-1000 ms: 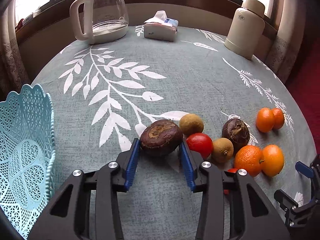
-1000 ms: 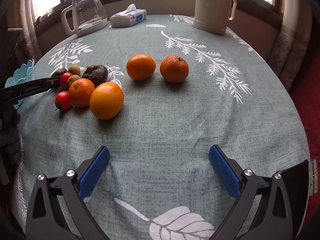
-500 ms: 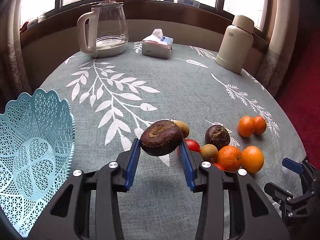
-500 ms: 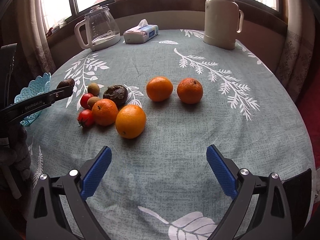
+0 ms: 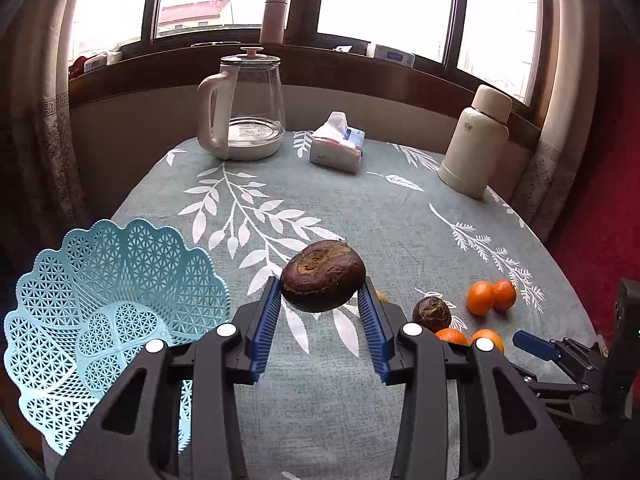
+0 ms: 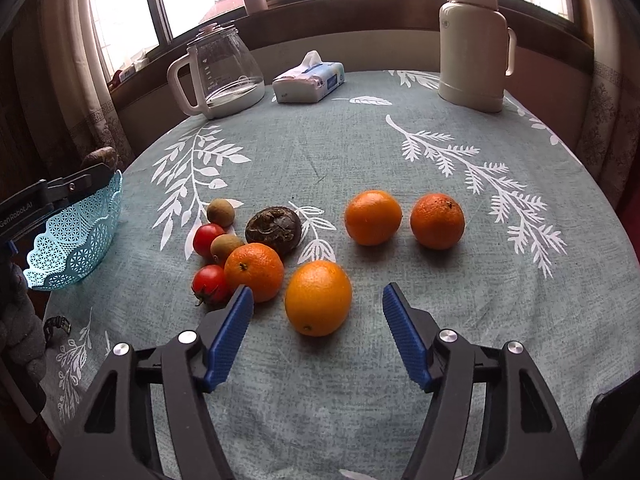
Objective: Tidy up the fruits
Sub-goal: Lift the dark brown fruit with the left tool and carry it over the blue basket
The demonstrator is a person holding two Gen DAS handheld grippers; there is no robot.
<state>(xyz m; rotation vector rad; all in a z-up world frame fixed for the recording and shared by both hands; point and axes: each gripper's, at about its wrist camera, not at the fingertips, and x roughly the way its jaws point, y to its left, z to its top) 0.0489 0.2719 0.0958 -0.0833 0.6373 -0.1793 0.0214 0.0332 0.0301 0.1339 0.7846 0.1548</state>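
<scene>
The left gripper (image 5: 323, 307) clamps a dark brown fruit (image 5: 322, 275) in the air, and the blue basket (image 5: 100, 320) waits to its left at the table's left edge. The right gripper (image 6: 318, 307) hangs spread wide over a large orange (image 6: 318, 297) near the front edge.

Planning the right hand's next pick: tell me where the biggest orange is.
In the right wrist view, the biggest orange lies on the tablecloth just ahead of the open right tool, right of a smaller orange.
</scene>
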